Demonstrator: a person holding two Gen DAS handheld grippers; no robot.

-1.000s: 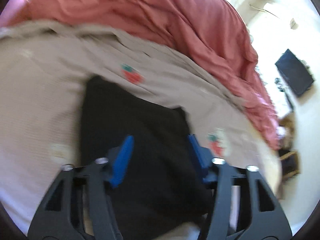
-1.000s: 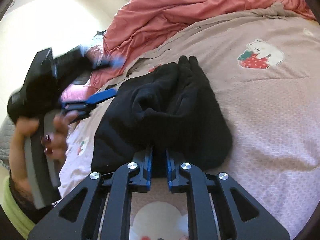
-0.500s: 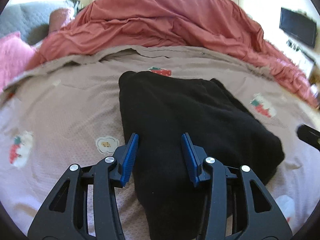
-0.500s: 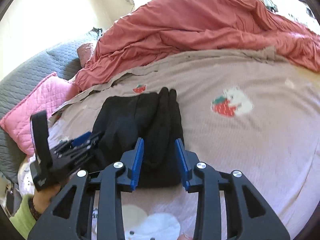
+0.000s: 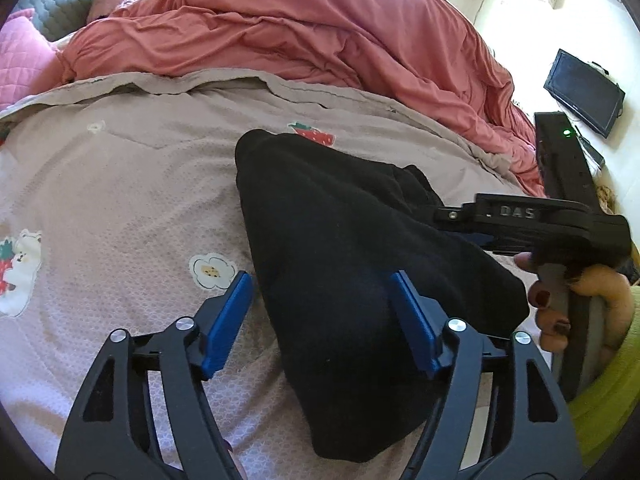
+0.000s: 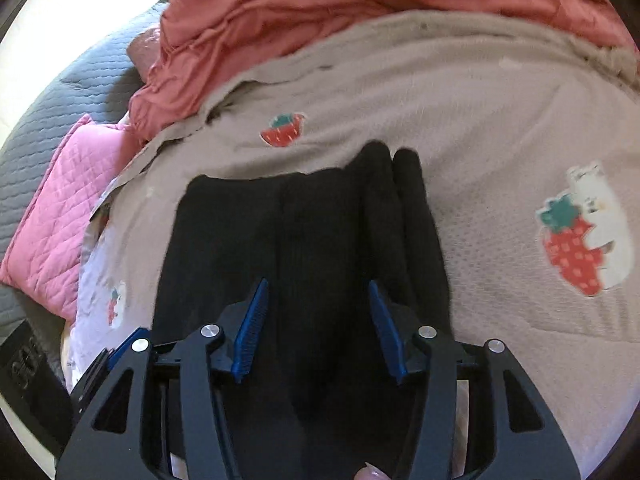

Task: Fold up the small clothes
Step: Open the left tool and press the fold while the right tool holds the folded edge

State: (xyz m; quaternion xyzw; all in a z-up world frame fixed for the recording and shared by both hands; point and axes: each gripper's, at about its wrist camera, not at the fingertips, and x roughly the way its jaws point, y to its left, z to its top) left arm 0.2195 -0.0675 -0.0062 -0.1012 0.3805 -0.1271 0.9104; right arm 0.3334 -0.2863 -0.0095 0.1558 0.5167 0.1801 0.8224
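Two grippers hover over one black garment (image 5: 360,256) lying folded on the strawberry-print bedspread (image 5: 120,200), with the red duvet (image 5: 280,32) heaped behind it. Furthest left sits the pink pillow (image 6: 60,220), well apart and no hazard. Next, the left gripper (image 5: 320,316) is spreading its jaws, nothing clamped; its left finger is over bare bedspread and its right finger over the cloth, so a careless close could pinch the bedspread along with the garment's edge and drag both. In the middle, the garment's stacked layers look loose, and the ridged rolls at its far side could slide apart if only the top layer gets lifted. Further right, the right gripper (image 6: 316,320) stands released above the cloth, gripping nothing; this view is blurred. If both tools pull at once from different layers, I judge the fold may open up again.
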